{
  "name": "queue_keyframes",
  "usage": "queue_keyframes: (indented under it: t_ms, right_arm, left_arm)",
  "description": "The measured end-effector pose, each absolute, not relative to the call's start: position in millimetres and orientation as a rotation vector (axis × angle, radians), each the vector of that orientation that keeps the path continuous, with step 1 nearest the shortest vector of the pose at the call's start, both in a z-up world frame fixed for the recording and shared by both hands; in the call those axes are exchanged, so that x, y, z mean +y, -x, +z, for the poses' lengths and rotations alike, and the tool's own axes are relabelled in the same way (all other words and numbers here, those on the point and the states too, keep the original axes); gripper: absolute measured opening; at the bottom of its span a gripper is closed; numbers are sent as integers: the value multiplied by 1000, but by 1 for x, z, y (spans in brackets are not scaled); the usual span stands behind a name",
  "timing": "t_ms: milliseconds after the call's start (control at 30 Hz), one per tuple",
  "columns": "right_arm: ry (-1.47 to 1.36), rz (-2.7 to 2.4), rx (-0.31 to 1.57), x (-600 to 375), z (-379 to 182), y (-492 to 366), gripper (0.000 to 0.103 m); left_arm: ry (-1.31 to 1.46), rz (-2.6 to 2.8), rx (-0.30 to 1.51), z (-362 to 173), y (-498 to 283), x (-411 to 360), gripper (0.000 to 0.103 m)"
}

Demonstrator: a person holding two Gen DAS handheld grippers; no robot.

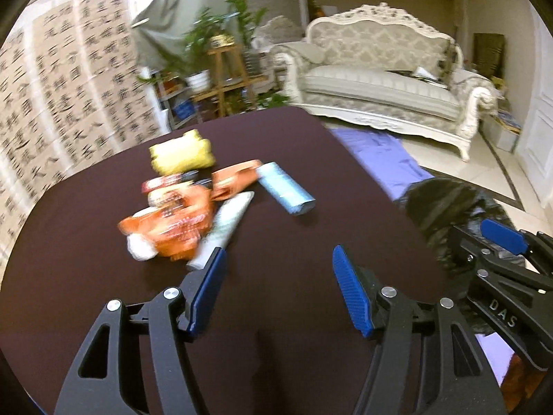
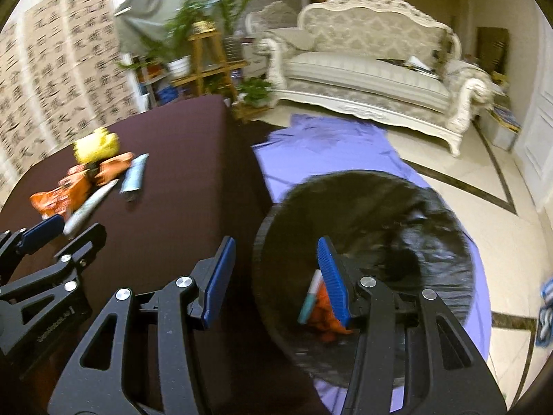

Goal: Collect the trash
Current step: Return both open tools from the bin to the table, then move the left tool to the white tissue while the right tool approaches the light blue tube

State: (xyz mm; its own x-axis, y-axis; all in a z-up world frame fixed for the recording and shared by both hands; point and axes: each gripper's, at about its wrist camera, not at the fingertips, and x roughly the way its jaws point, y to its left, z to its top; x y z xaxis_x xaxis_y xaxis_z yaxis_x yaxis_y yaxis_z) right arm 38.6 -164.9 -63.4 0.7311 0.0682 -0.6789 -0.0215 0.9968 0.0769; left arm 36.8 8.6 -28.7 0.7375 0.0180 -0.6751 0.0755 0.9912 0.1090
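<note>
A pile of trash lies on the dark brown table (image 1: pixel 311 173): a yellow wrapper (image 1: pixel 181 152), orange wrappers (image 1: pixel 176 218), a light blue packet (image 1: pixel 285 188) and a white tube (image 1: pixel 226 224). My left gripper (image 1: pixel 278 259) hovers open just in front of the pile, with nothing between its fingers. My right gripper (image 2: pixel 276 252) is open and empty at the table's edge, beside a black-lined bin (image 2: pixel 397 207) on the floor. A tube (image 2: pixel 311 297) and an orange wrapper (image 2: pixel 326 325) lie in the bin. The pile (image 2: pixel 79 186) also appears at the left of the right wrist view.
The bin stands on a purple cloth (image 2: pixel 328 145) spread over the tiled floor. Beyond are a cream sofa (image 1: pixel 380 79), a wooden plant stand (image 1: pixel 224 72) with potted plants, and calligraphy sheets (image 1: pixel 69 103) on the left wall. The other gripper's blue pad (image 1: pixel 503 235) shows at the right.
</note>
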Motion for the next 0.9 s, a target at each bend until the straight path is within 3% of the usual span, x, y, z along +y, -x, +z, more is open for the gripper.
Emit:
queue_keyframes:
  t_ms: [433, 900]
  right_arm:
    - [20, 179, 795, -94, -61, -50, 48]
    - [29, 202, 831, -82, -66, -71, 49]
  left_arm:
    - [-22, 154, 805, -39, -44, 98, 63]
    - [28, 122, 850, -44, -71, 126, 63]
